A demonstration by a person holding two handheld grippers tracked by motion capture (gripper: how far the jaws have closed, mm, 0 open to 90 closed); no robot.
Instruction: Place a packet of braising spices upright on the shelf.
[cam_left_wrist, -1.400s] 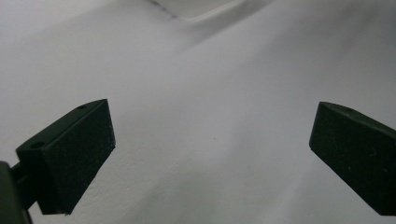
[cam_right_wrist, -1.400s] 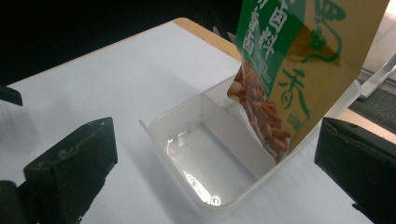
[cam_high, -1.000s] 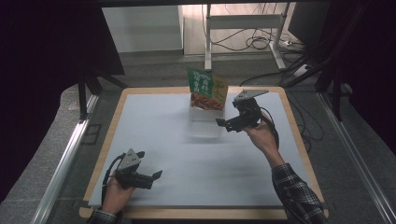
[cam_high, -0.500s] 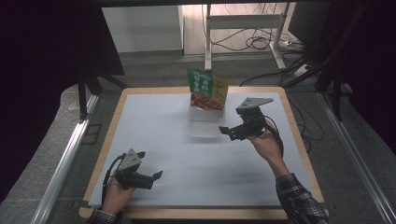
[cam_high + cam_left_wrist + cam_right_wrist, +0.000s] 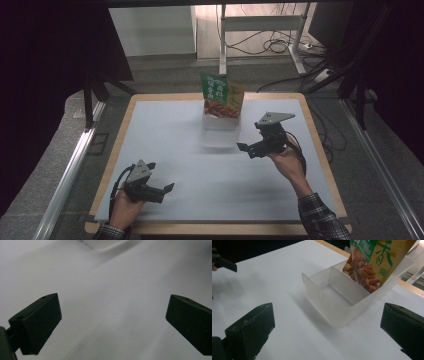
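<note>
Snack pouch (image 5: 222, 95) stands upright in the divided bin (image 5: 337, 302); both tongs gape, empty.

White-topped table (image 5: 200, 165) with a wooden rim, clear plastic bin (image 5: 220, 131) standing on it toward the far middle, bin split by a divider into two compartments, snack bag (image 5: 222, 96) stood upright in the far one, near one empty.

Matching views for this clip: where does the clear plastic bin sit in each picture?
High view: the clear plastic bin sits at the table's far centre, the snack bag standing in its far compartment.
Left gripper view: a pale rounded corner at the top edge is probably the bin.
Right gripper view: centre right, beyond the open jaws.
Shared landmark: the white table surface.
</note>
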